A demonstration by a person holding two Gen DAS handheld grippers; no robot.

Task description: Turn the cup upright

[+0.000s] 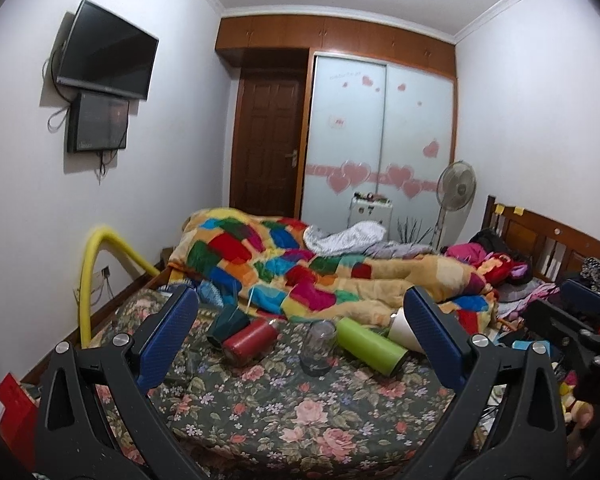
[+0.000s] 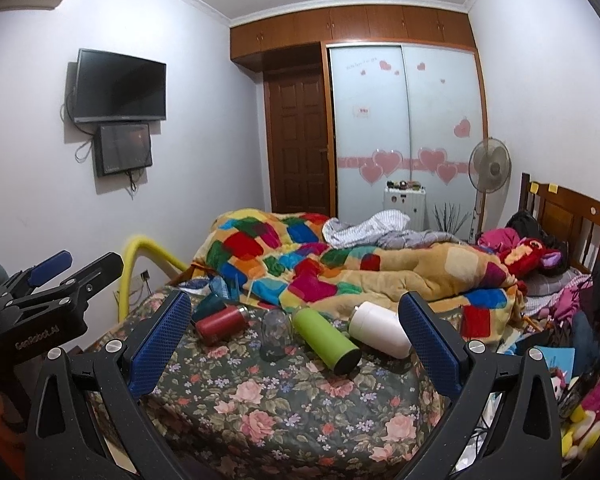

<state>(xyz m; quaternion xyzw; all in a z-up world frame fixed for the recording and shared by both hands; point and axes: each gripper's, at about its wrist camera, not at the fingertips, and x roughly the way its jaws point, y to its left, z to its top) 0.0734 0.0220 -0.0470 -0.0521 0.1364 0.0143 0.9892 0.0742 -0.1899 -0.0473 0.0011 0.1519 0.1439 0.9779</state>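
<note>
On the floral bed (image 1: 300,412), red (image 1: 250,340), green (image 1: 370,344) and white (image 1: 404,330) cups lie sideways; none is flipped yet. Left gripper (image 1: 300,344) and right gripper (image 2: 296,344) hang short of them, fingers spread wide, holding nothing.

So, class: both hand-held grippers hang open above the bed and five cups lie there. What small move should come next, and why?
Probably ease the right hand-held gripper forward and down toward the green cup. It lies on its side on the floral bedspread, nearly centred between the open jaws, with bare fabric in front of it. Nothing is gripped yet.
</note>
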